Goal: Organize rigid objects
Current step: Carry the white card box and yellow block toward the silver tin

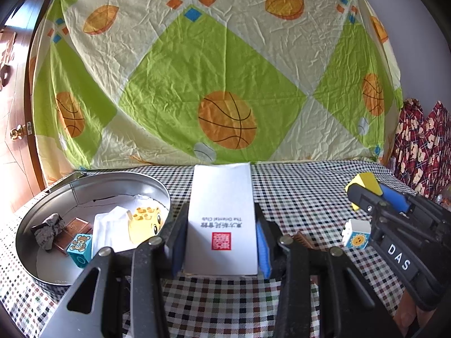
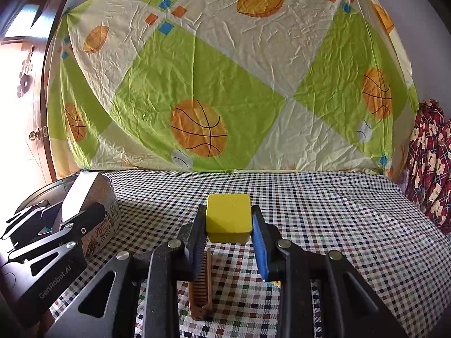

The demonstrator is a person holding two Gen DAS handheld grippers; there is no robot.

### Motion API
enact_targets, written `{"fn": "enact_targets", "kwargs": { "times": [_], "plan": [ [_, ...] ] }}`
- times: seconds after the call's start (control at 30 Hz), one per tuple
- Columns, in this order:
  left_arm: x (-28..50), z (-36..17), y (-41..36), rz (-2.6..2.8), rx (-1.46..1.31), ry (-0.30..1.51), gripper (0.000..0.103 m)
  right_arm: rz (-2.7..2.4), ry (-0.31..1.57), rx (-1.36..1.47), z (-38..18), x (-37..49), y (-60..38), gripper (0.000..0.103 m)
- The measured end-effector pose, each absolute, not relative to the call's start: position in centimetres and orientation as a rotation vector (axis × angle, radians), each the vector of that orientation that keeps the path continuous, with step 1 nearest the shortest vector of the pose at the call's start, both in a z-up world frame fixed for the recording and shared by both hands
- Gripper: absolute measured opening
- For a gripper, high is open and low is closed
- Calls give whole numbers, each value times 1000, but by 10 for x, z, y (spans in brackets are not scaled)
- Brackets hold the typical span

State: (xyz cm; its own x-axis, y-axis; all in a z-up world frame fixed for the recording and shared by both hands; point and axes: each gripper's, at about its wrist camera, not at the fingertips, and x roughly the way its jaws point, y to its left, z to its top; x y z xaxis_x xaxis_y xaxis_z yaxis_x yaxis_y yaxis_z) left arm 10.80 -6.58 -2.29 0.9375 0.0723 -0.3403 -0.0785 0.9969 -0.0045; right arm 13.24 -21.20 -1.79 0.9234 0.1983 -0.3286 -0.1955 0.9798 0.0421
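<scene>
My left gripper (image 1: 221, 242) is shut on a white box (image 1: 222, 219) with a red stamp, held above the checked table next to the round metal tin (image 1: 28, 242). The tin holds a dark rock (image 1: 49, 229), a brown bar (image 1: 73, 229), a teal bear block (image 1: 80, 249), a white tray (image 1: 108, 232) and a yellow tiger toy (image 1: 145, 222). My right gripper (image 2: 228, 226) is shut on a yellow block (image 2: 228, 219), also seen in the left wrist view (image 1: 365, 183). A brown comb (image 2: 201, 284) lies under it.
A white sun-print block (image 1: 358, 233) lies on the checked cloth (image 1: 296, 197) at the right. The tin shows at the left in the right wrist view (image 2: 104, 219), with the left gripper (image 2: 50, 242) over it. A basketball-print sheet (image 1: 225, 70) hangs behind; red bear fabric (image 1: 422, 152) sits right.
</scene>
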Motion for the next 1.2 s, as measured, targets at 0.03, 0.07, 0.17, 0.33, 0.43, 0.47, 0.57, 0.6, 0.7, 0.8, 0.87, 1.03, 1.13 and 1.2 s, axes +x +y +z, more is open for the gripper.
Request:
{"fn": "enact_targets", "kwargs": {
  "times": [0.03,0.07,0.17,0.33,0.43,0.47,0.57,0.6,0.7,0.8,0.87,1.03,1.13,1.2],
  "plan": [
    [107,-22,-66,78,-16,341,40,202,339,11,-18,133,-212,32],
    [106,-22,-67,78,-14,338,40,203,339,12,-18,133,-213,32],
    [106,-22,-67,78,-19,336,40,202,335,11,-18,133,-212,32],
    [102,-20,-64,93,-32,320,40,198,314,17,-17,129,-214,32],
    [102,-21,-59,98,-49,319,40,203,310,32,-17,129,-216,32],
    [102,-21,-59,99,-50,319,40,203,309,33,-17,129,-216,32],
    [102,-21,-59,99,-45,321,40,202,308,33,-17,129,-216,32],
    [102,-21,-59,98,-42,322,40,201,308,34,-17,128,-217,32],
    [103,-21,-59,97,-43,323,40,201,308,32,-17,128,-217,32],
    [104,-21,-59,93,-41,328,40,202,308,34,-17,128,-217,32],
    [105,-21,-57,101,-42,329,40,205,308,33,-17,128,-217,32],
    [109,-22,-44,124,-58,342,40,224,311,31,-17,129,-211,32],
    [111,-23,-37,128,-64,352,40,240,309,24,-17,128,-202,32],
    [109,-23,-34,134,-64,347,40,251,308,18,-16,128,-197,32]
  ]
}}
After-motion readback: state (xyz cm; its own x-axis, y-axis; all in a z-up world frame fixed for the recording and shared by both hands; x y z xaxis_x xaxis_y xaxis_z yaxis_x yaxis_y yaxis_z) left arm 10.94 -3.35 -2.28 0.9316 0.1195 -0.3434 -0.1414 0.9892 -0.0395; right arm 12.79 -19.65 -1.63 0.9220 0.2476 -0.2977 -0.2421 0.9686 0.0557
